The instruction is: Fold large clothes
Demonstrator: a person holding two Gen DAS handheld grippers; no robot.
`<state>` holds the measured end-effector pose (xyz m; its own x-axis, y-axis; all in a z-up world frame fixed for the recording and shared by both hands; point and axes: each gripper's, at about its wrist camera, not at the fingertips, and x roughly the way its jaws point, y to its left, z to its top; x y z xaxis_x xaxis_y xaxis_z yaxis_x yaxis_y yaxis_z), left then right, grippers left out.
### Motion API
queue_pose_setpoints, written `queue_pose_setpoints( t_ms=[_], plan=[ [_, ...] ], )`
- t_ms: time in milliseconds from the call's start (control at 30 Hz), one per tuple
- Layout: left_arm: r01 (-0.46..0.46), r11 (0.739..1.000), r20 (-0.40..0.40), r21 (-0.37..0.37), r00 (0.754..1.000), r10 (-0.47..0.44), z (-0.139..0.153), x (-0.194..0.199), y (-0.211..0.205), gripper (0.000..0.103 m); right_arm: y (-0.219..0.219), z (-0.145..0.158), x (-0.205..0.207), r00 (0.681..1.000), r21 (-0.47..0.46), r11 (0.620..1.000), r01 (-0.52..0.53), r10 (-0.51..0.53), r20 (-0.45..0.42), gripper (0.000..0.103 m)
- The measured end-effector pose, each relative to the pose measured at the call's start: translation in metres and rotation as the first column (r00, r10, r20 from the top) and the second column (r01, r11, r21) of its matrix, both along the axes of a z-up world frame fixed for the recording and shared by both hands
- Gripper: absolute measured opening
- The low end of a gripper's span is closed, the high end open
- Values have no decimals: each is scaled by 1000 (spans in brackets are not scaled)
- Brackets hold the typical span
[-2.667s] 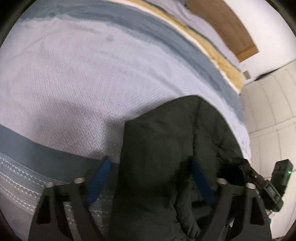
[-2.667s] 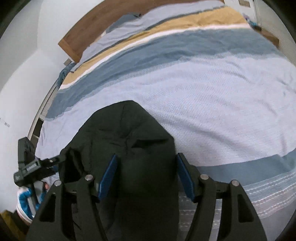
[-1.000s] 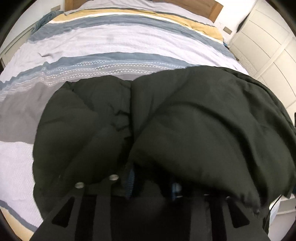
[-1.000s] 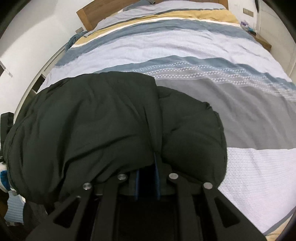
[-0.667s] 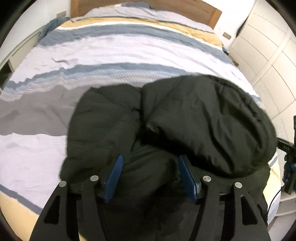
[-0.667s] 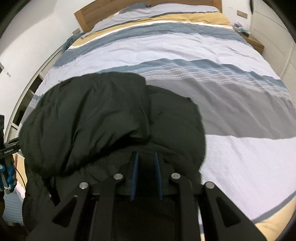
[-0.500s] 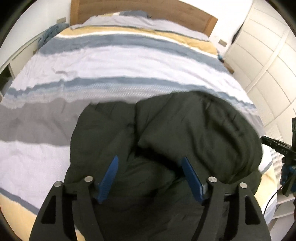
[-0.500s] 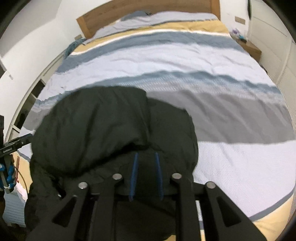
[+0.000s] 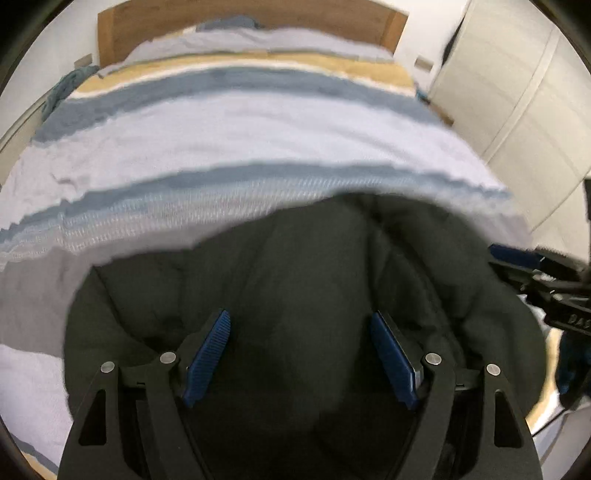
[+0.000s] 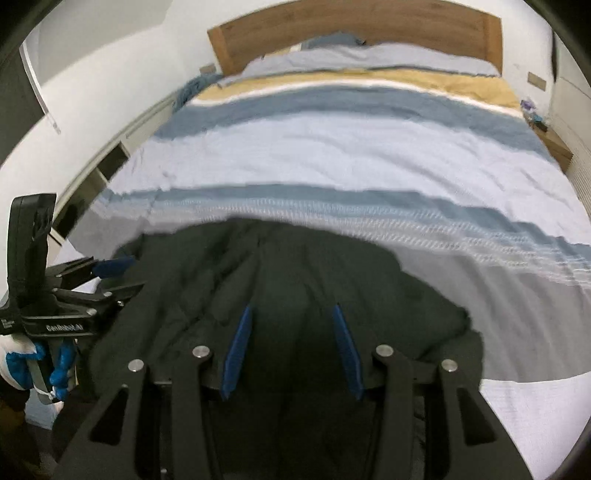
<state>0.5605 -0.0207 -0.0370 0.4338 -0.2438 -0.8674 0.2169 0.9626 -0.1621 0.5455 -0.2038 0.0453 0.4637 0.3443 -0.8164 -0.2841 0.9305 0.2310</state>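
Jacket's [image 9: 314, 266] near edge hidden behind fingers [image 9: 208, 350], outline perhaps motion-blurred

Both wrist cameras are sitting close above the dark jacket [image 9: 303, 280] at the bed's foot, tilting steeply down and facing the wooden headboard [image 10: 354, 26]. Left view is looking from the jacket's left side, right view from its right. Both are sharing jacket, striped duvet [image 10: 351, 140], headboard.
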Motion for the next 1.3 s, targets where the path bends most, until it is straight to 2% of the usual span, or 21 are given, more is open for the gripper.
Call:
queue_pose_setpoints(
  t_ms=[100, 167, 233, 333, 467, 567, 700, 833, 900, 1000, 1067, 1300],
  plan=[
    [-28, 999, -21, 28, 999, 28, -28, -2, 8, 90, 1, -33, -1, 999, -41, 999, -14, 12, -48, 44],
    [-66, 998, -44, 10, 997, 67, -47, -2, 17, 99, -3, -53, -5, 998, -53, 998, -17, 13, -69, 44],
    [-79, 997, -64, 2, 995, 79, -60, -3, 20, 100, -4, -71, -10, 997, -73, 997, -32, 27, -72, 44],
    [-65, 997, -57, 51, 996, 68, -66, -4, 12, 100, -1, -83, -10, 997, -97, 995, -35, 28, -74, 44],
    [-72, 995, -68, 66, 995, 77, -58, -5, 10, 99, 0, -80, -9, 995, -123, 992, -42, 31, -90, 44],
    [-82, 994, -19, 74, 996, 83, -35, -19, 7, 92, -1, -59, -16, 996, -125, 991, -45, 35, -79, 44],
    [-87, 995, 54, 37, 995, 85, -4, -38, 5, 92, 1, -25, -32, 998, -99, 994, -54, 52, -20, 44],
    [-64, 998, 71, 5, 995, 64, 6, -51, 0, 92, 10, -7, -41, 997, -68, 995, -76, 77, 8, 44],
    [-48, 998, 52, 32, 998, 46, -4, -54, -6, 92, 14, -12, -43, 996, -68, 994, -86, 86, -5, 44],
    [-31, 998, -2, 61, 1000, 31, -29, -60, -7, 92, 14, -32, -48, 995, -82, 993, -88, 84, -55, 44],
    [-28, 997, -8, 73, 1000, 29, -38, -64, -7, 92, 12, -49, -54, 993, -101, 990, -94, 85, -84, 44],
    [-51, 999, -7, 17, 999, 51, -32, -67, 17, 93, 10, -61, -56, 994, -82, 995, -51, 43, -105, 45]
  ],
)
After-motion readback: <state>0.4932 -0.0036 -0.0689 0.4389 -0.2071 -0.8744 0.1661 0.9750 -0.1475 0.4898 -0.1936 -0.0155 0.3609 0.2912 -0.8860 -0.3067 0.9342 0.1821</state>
